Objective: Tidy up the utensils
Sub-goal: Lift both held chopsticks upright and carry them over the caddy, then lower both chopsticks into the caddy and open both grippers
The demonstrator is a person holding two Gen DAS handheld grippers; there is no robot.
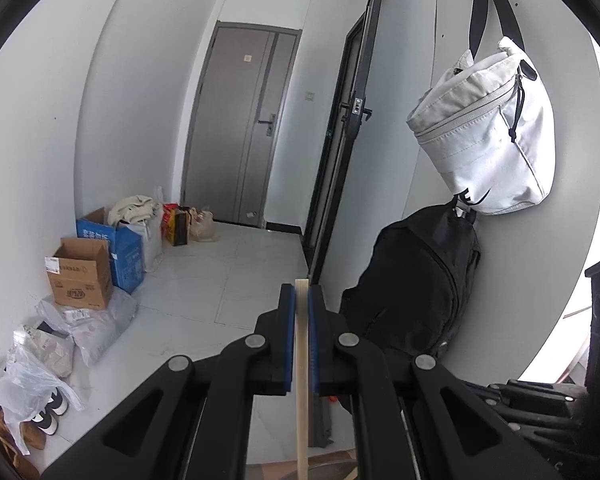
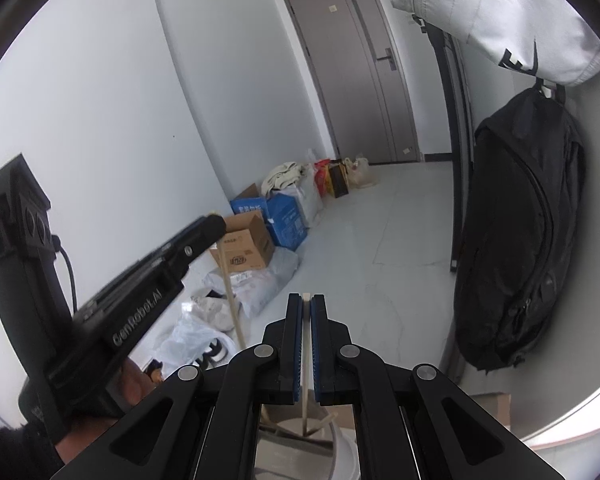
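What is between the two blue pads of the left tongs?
A pale wooden stick, clamped upright between the pads of the left tongs; the left wrist view shows it.

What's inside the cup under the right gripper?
The right gripper is shut on a wooden stick whose lower end goes down into the cup, beside another stick. The gripper's arms hide the rest of the inside.

A: We see white walls [image 1: 132, 92], a pale tiled floor [image 1: 236, 276] and a grey door [image 1: 236, 128] at the far end.

B: We also see cardboard boxes [image 1: 82, 272] along the left wall, and a black backpack [image 2: 520, 232] hanging right.
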